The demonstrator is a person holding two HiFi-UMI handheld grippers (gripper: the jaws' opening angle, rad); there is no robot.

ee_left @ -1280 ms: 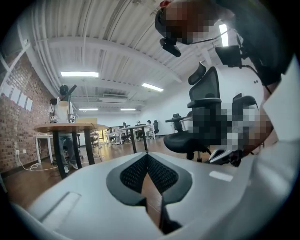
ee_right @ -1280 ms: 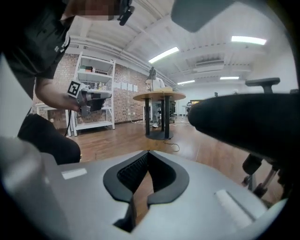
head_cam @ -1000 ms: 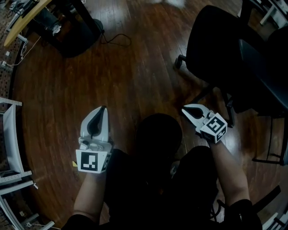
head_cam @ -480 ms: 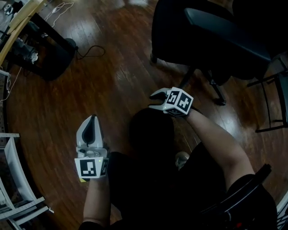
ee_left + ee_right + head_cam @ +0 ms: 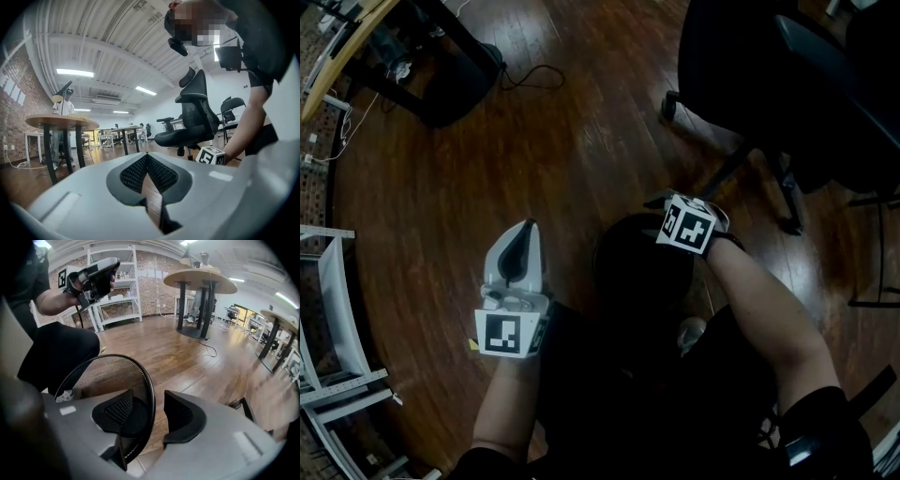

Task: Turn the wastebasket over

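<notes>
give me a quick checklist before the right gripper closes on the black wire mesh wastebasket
1. Rim of the black wire mesh wastebasket between the right gripper's jaws: ok, one pad inside, one outside.
2. Right jaws wide enough: ok, they have just been opening and stand apart, not pressing the rim.
3. Left gripper free: ok, jaws together, nothing between them.
4. Basket empty: cannot tell, a pale scrap shows through the mesh.
5. Brown wooden floor ahead free for tipping: ok.
</notes>
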